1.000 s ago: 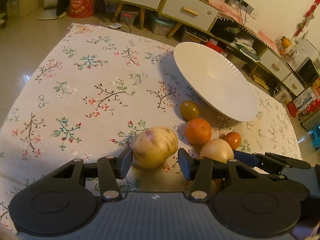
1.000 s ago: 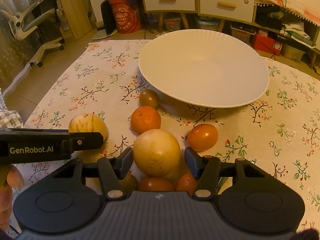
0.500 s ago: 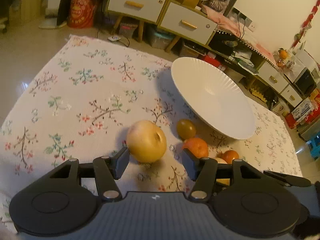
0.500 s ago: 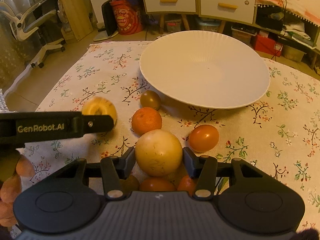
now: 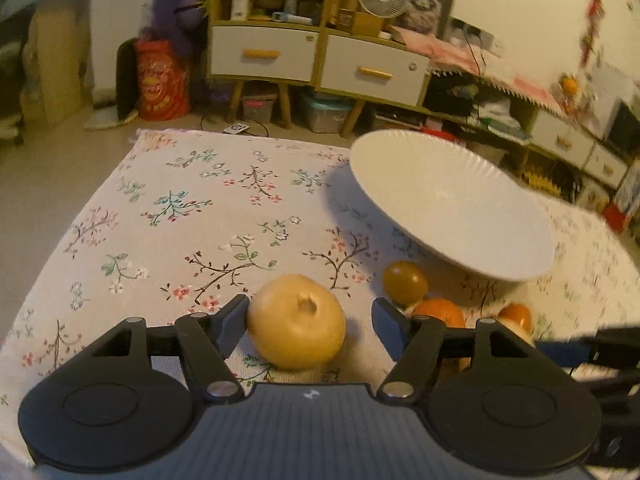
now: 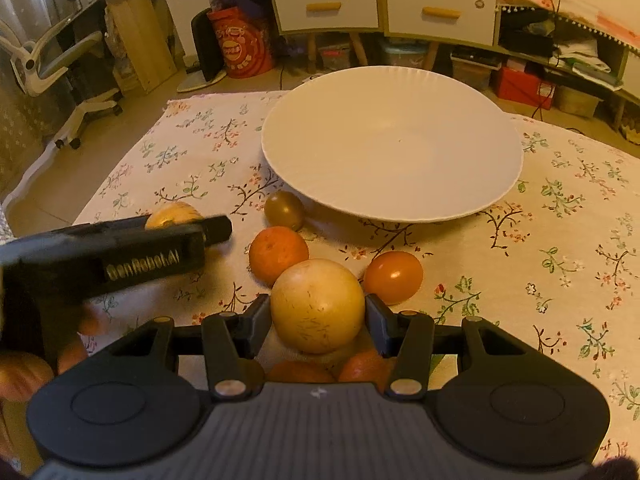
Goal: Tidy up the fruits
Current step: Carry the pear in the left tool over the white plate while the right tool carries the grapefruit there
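L gripper had just been opening: its jaws stood apart w/ a pale yellow fruit between them, left pad about touching, right pad clear of it, so no grip; fruit sat on the floral cloth. R gripper was closed on a bigger pale round fruit, both pads on its sides, fruit apparently resting amid the pile: an orange, a red-orange tomato, a greenish tomato. Key relation: the white plate, empty, lay straight ahead of the R gripper, beyond the pile and off to the L gripper's right. Both fruits were round, no long axis. R looked nearer, likely first to lift and carry fwd.
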The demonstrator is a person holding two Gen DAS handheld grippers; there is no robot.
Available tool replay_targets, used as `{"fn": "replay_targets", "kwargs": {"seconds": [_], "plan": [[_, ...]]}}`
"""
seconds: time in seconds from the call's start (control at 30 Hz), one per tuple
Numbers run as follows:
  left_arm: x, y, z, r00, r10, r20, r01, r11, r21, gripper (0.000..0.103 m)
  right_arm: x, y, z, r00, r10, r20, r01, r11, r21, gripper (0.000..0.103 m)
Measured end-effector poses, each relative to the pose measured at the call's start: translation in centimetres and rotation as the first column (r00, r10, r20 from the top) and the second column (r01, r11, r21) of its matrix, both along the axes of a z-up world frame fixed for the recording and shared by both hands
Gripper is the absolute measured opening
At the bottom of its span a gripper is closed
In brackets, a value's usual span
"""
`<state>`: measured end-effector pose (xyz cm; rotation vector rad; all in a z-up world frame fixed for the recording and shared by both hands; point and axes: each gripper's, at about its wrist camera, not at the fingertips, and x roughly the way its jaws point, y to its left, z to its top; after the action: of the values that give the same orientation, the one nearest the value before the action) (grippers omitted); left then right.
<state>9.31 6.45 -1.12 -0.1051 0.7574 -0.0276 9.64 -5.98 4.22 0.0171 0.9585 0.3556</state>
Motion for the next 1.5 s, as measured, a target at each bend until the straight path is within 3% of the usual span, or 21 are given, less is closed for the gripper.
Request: {"fn": "replay_targets", "kwargs": {"seconds": [0.23,0.43,0.67,0.77,1.5], "plan": [[0.1,0.1,-0.5,1.0,0.013,-0.028,-0.012,0.999,0.049,0.038,0.0,0.0,0.1,1.0,-0.004,0.001,0.004,1.0,0.0,0.046],[0.0,0.0,-0.6,1.0,0.004,-0.011,-0.003,0.998,0.058,0.038,0.0,-0.1,0.0,1.0,-0.007,-0.002,0.007,1.0,0.0,0.046],[-0.2,0.4,-0.9,1.0,0.002,0.022,-0.003,1.0,0.019,0.039,0.1,-0.2,0.0,1.0,-0.01,-0.003,0.01,1.0,-0.002,0.046],[-0.4,0.1,-0.9,1.0,-0.008,0.03,0.007,0.999,0.049,0.038,0.0,-0.3,0.0,1.0,-0.012,-0.002,0.012,1.0,-0.001,0.046],[-0.8,-1.4,1.4,0.999,-0.028,0.025,0.027,0.999,0.031,0.037,-0.1,-1.9,1.8,0.999,-0.027,0.043,0.026,0.999,0.039,0.046]]}}
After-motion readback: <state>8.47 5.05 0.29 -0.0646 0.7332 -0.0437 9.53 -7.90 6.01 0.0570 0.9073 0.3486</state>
